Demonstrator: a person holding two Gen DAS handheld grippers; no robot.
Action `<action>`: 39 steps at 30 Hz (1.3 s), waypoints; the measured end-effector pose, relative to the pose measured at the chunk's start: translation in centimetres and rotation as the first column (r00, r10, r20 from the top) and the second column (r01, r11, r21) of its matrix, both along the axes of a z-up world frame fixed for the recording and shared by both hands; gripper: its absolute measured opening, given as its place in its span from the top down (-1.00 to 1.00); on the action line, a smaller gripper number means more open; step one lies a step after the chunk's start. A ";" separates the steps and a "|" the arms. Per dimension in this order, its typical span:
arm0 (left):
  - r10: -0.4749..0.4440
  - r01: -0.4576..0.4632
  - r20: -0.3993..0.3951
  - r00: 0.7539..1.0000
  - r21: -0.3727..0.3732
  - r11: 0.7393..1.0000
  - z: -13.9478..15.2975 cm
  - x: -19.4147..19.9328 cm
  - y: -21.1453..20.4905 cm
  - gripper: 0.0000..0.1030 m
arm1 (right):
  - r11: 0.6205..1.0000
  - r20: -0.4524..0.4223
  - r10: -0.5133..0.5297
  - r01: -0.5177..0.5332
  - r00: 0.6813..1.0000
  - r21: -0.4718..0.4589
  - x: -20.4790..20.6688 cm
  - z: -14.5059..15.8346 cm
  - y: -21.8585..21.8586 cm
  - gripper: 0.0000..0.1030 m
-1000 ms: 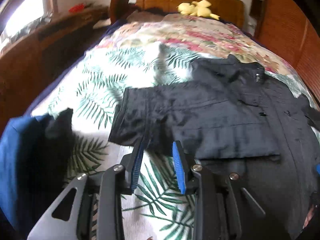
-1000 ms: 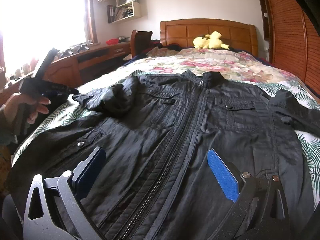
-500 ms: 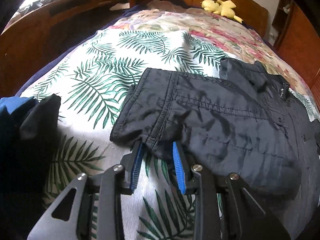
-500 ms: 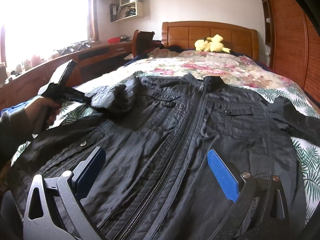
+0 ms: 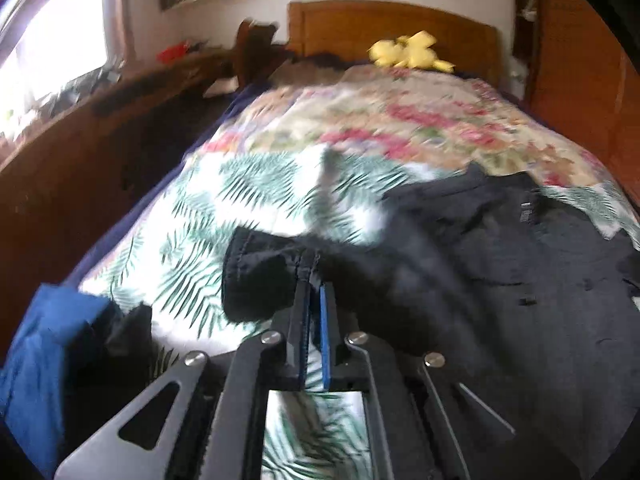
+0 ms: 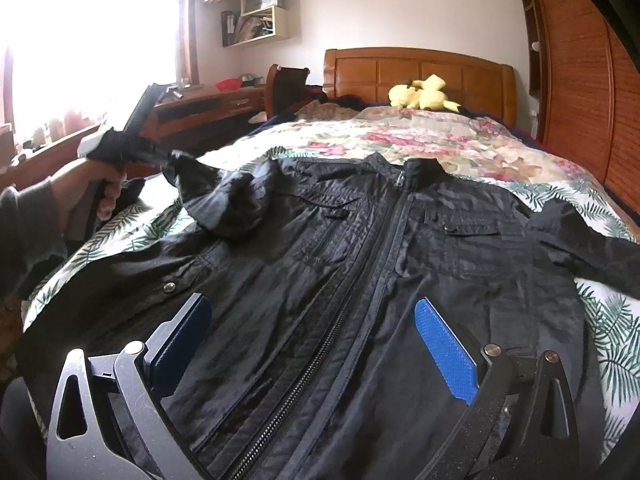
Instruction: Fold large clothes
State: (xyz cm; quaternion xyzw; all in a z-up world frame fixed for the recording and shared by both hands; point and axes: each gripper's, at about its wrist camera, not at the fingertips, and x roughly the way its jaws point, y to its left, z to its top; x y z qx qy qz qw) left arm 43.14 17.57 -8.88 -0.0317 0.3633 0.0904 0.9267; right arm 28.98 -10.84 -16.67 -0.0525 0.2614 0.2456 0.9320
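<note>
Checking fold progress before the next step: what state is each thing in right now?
Jacket: spread front up on the bed, zipped shut.
Sleeve: cuff pinched and lifted.
Other sleeve: lying out flat.
Left gripper: shut on the cuff.
Right gripper: open above the jacket's hem.
Bedspread: laid flat.
Plush toy: lying by the headboard.

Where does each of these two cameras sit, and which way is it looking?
Left wrist: rides the left gripper, facing up the bed; its jaws are shut on the black jacket's sleeve cuff.
Right wrist: rides the right gripper, over the jacket front, jaws open; a hand shows at left.
Shared: jacket, floral bedspread, headboard, yellow plush toy.
</note>
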 end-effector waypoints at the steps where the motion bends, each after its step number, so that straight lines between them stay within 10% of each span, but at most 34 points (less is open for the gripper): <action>1: -0.018 0.018 0.012 1.000 0.006 1.000 0.9 -0.4 -1.0 1.00 | 1.000 0.006 -0.002 0.002 1.000 0.001 -0.2 0.3 -0.3 -1.00; 14: -0.300 0.296 0.159 0.940 0.048 0.954 10.4 -8.9 -16.2 1.00 | 0.998 0.076 -0.061 0.058 0.995 0.039 -3.7 4.2 -5.7 -1.00; 39: -0.329 0.321 0.142 0.933 0.080 0.944 3.3 -22.2 -18.2 0.74 | 0.991 0.013 -0.133 0.133 0.991 -0.018 -4.0 2.4 -7.4 -1.00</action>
